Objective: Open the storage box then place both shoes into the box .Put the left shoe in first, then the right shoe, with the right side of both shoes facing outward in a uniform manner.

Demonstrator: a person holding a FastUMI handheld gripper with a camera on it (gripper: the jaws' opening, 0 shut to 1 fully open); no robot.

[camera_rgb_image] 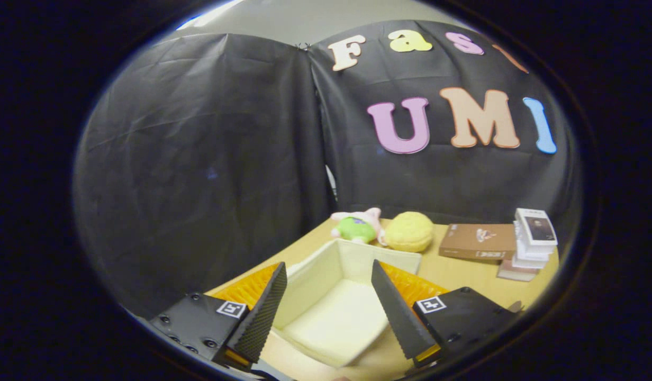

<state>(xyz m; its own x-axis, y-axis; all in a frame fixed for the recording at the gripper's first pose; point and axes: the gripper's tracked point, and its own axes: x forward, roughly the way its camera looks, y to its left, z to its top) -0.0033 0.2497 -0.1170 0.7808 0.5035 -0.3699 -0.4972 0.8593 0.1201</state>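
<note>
My gripper [328,296] hangs with fingers spread, empty, over the open storage box [336,312] on the table [463,270]; its soft fabric walls look light and floppy; I'd pinch a rim.

I'm working in a recording booth: black cloth wall [199,159], wooden table [463,270], staged books [532,241] and plush toys [358,225].
</note>
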